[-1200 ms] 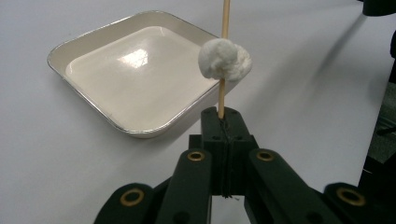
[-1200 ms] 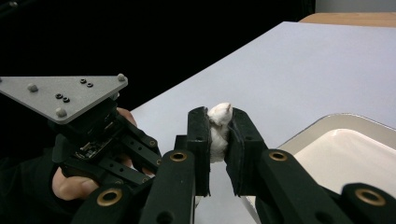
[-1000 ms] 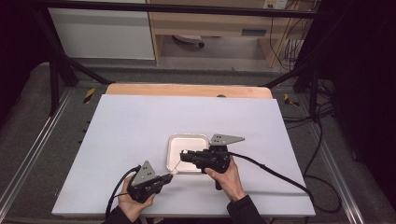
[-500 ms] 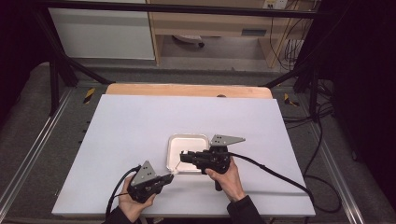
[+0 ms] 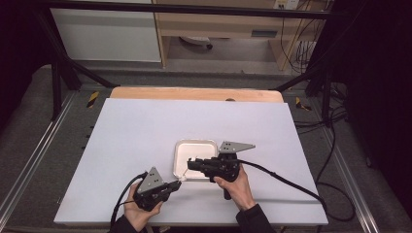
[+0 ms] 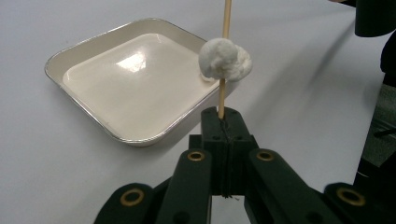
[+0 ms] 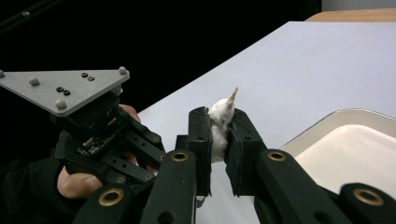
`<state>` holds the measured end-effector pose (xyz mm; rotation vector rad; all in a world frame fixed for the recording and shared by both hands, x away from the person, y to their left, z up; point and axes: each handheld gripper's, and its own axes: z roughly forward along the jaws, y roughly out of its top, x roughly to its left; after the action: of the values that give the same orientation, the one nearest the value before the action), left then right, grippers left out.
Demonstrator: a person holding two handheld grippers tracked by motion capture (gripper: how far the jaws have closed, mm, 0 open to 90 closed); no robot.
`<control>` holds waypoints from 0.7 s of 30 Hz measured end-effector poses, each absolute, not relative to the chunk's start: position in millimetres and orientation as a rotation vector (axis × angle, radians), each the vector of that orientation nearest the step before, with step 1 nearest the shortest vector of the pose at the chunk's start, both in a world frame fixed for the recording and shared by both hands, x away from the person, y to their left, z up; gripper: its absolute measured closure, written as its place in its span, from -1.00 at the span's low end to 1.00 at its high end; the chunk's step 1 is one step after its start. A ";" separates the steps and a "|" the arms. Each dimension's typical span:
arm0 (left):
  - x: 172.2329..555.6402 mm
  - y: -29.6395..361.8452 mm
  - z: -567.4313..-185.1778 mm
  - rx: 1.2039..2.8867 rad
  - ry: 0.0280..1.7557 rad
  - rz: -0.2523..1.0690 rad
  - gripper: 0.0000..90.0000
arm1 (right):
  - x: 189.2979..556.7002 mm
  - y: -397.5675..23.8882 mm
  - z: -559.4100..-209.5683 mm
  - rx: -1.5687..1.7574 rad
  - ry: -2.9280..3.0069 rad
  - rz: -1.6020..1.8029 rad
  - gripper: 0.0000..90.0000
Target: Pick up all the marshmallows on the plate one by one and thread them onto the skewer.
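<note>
My left gripper (image 6: 223,116) is shut on the butt of a thin wooden skewer (image 6: 222,95), which stands straight up from its jaws. A soft white lump (image 6: 225,59) is threaded on the skewer a short way above them. My right gripper (image 7: 218,122) is shut on a white lump (image 7: 216,112), and a pointed skewer tip (image 7: 232,95) pokes out of its top. In the high view the left gripper (image 5: 179,184) sits at the near centre of the table, and the right gripper (image 5: 190,163) points left at it over the tray's near edge.
A shallow white square tray (image 5: 196,142) with a metal rim lies mid-table, with nothing in it; its rim shows in both gripper views (image 6: 93,46) (image 7: 322,122). The white tabletop (image 5: 145,126) spreads around it. Black cables (image 5: 286,179) trail to the right.
</note>
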<state>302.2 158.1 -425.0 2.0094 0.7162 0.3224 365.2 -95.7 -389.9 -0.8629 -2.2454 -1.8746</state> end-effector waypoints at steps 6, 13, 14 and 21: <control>302.3 157.8 -425.8 2.015 0.717 0.321 0.98 | 364.1 -94.6 -391.7 -0.863 -2.256 -1.865 0.81; 302.0 158.3 -423.9 1.995 0.709 0.325 0.98 | 364.3 -93.7 -393.2 -0.860 -2.246 -1.860 0.82; 302.1 158.3 -418.7 1.952 0.699 0.295 0.98 | 364.5 -92.7 -394.3 -0.852 -2.252 -1.841 0.81; 301.0 161.6 -413.5 1.958 0.717 0.350 0.98 | 361.1 -72.3 -410.1 -0.802 -2.252 -1.781 0.78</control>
<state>301.0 161.6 -413.5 1.9580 0.7170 0.3496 361.1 -72.3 -410.1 -0.8023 -2.2524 -1.7811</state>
